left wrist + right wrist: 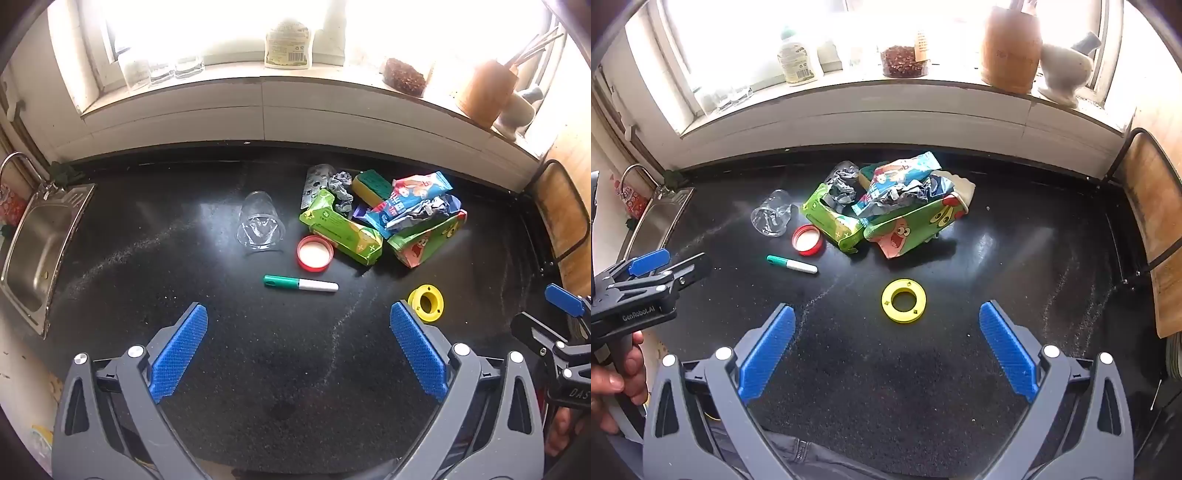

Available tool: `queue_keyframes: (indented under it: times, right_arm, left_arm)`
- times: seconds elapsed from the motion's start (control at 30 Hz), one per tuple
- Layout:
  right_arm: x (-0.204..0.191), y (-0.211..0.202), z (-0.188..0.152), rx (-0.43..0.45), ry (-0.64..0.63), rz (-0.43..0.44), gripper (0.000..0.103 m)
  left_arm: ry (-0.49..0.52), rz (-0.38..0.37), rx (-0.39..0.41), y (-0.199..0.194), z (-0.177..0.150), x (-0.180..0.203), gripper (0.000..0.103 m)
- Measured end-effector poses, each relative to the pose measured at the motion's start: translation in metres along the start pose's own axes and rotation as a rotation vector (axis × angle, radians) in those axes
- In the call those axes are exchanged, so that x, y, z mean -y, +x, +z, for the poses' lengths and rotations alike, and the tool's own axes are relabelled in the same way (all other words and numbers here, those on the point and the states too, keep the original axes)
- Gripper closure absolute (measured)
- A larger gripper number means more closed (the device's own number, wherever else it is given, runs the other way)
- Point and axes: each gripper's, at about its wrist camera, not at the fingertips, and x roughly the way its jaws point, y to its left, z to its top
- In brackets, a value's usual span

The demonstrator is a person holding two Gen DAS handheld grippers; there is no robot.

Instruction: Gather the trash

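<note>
Left tongs [299, 347] and right tongs [886, 343]: both spread apart, empty, above the near edge of the tabletop [1015, 258]. Yellow ring [904, 301] lies just ahead of the right tongs. Trash pile [886, 206] sits toward the back edge, with marker [301, 284], red lid [314, 253] and cup [260, 223] beside it.

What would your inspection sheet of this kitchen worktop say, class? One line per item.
Surface: black speckled worktop, dusty streaks.
Job's things: heap of crumpled snack wrappers; green carton against it.
Clutter: clear plastic cup on its side; red lid; green-capped white marker; yellow plastic ring; yellow-green sponge.
Grippers: left tool open, empty; right tool open, empty, nearest the ring.
Cables: nothing seen.
Surroundings: steel sink left; windowsill with bottle, wooden holder.
</note>
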Motion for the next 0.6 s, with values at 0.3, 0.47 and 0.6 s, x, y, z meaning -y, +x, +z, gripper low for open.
queue_keyframes:
  times: [0.3,0.47,0.6]
  right_arm:
    - [0.000,0.006,0.006,-0.018,0.010,0.000,0.006]
    - [0.003,0.008,0.008,-0.029,0.012,0.008,0.006]
    - [0.003,0.007,0.007,-0.031,0.010,0.007,0.006]
  left_arm:
    - [0.007,-0.011,-0.009,0.005,0.007,-0.001,0.006]
    - [0.007,-0.017,-0.019,0.010,0.008,-0.003,0.006]
    - [0.013,-0.014,-0.014,0.008,0.004,0.006,0.006]
